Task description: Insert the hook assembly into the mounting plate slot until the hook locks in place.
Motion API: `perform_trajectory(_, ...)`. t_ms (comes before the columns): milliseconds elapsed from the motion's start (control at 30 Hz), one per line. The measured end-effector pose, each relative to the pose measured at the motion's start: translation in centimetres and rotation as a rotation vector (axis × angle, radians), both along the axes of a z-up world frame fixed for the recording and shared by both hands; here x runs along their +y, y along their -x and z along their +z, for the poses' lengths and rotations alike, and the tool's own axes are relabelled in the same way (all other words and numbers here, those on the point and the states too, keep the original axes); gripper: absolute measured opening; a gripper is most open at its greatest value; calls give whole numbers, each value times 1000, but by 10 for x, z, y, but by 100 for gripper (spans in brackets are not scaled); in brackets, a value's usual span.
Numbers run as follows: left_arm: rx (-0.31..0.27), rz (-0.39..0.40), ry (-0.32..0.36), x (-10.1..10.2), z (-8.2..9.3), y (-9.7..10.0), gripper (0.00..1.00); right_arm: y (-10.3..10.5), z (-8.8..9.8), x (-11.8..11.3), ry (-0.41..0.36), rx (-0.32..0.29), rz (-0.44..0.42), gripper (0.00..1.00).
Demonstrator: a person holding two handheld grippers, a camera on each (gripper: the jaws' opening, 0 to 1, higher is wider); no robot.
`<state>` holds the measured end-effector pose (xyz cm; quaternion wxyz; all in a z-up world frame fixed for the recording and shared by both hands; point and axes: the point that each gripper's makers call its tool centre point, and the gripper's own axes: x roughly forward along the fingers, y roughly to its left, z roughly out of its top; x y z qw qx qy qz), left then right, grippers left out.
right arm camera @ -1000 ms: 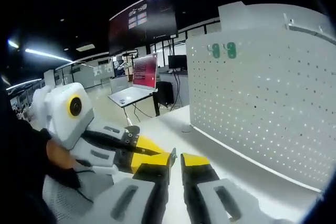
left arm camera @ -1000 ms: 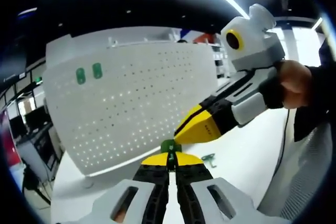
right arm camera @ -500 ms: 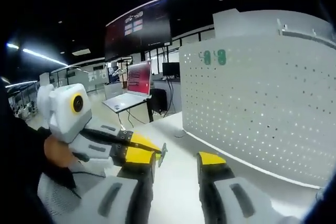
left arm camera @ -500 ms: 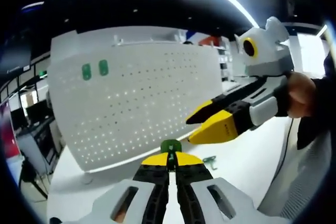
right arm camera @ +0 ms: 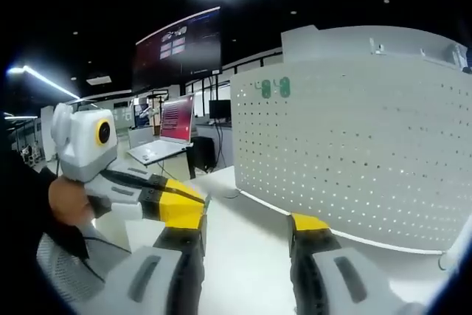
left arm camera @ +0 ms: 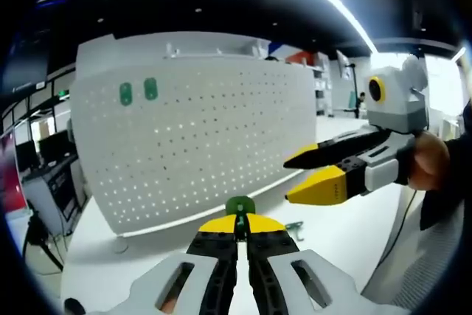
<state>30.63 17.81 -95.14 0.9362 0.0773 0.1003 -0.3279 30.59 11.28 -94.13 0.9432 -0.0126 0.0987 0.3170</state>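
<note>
A small green hook piece [left arm camera: 240, 206] sticks up between the yellow tips of my left gripper [left arm camera: 237, 220], which is shut on it. The white perforated mounting plate [left arm camera: 199, 145] stands upright behind it, with two green hooks [left arm camera: 138, 91] fixed near its top left. My right gripper [left arm camera: 288, 181] comes in from the right, held by a hand [left arm camera: 431, 164], jaws apart and clear of the hook. In the right gripper view, my right gripper [right arm camera: 247, 220] stands open and holds nothing. The left gripper [right arm camera: 193, 198] lies to its left and the plate [right arm camera: 354, 145] to its right.
Another small green part [left arm camera: 293, 224] lies on the white table [left arm camera: 346, 234] in front of the plate. Beyond the table stand a laptop [right arm camera: 161, 142] and a large dark screen [right arm camera: 177, 38]. A cable runs along the table's right side.
My right gripper has opened and drawn back to the right, away from the left gripper's tip. The left gripper still holds the green hook piece.
</note>
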Motion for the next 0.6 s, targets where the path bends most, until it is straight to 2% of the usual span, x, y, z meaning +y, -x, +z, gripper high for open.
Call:
perform_trajectory(233, -28, 9, 18, -3, 16, -8, 2, -2, 5, -2, 8, -22, -1, 43)
perform_trajectory(500, -75, 41, 62, 2, 48, -9, 2, 1, -4, 3, 31, -3, 15, 42)
perform_trajectory(600, -93, 53, 70, 4, 58, -12, 2, 4, 1, 4, 26, -19, 18, 42)
